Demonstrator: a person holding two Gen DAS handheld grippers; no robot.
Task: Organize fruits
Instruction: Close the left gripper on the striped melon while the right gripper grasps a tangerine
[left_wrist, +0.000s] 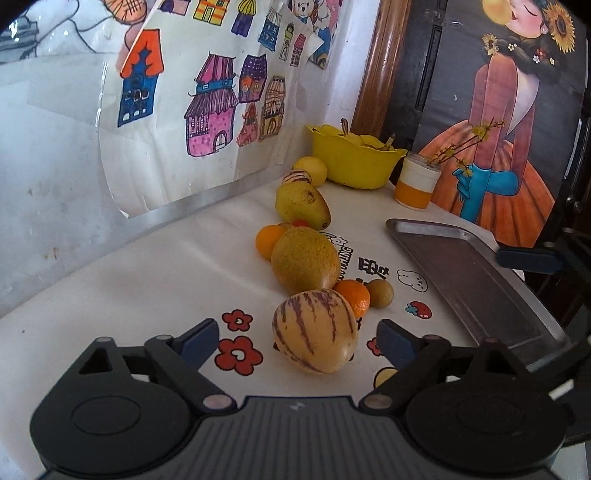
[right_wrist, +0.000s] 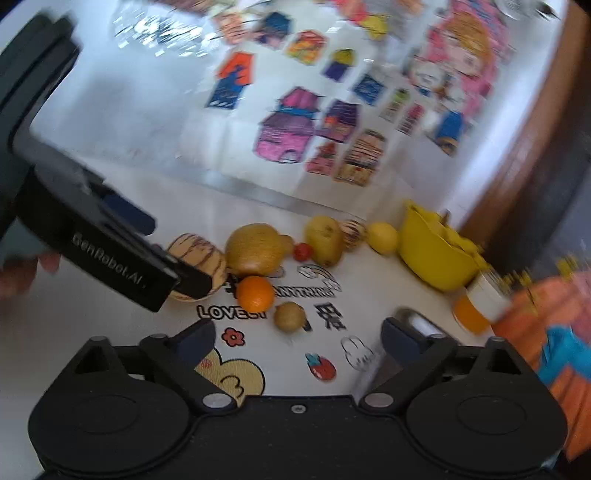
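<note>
A striped yellow melon (left_wrist: 314, 332) lies on the white printed tablecloth (left_wrist: 147, 280) between the fingers of my left gripper (left_wrist: 297, 343). The jaws stand wide, with a gap on each side of the melon. Behind it lie an orange (left_wrist: 354, 297), a small brown fruit (left_wrist: 379, 292), a large yellow-green fruit (left_wrist: 304, 258), a second orange (left_wrist: 267, 240), a yellow pear-like fruit (left_wrist: 301, 205) and a lemon (left_wrist: 312, 170). My right gripper (right_wrist: 297, 339) is open over bare cloth, short of the brown fruit (right_wrist: 290, 315). The right wrist view is blurred and shows the left gripper (right_wrist: 168, 251) beside the striped melon (right_wrist: 201, 254).
A metal tray (left_wrist: 472, 280) lies at the right, and a blue finger (left_wrist: 528, 258) of the right gripper shows above it. A yellow bowl (left_wrist: 354, 158) with yellow fruit and a white-and-orange cup (left_wrist: 417, 181) with twigs stand at the back. Drawings cover the wall behind.
</note>
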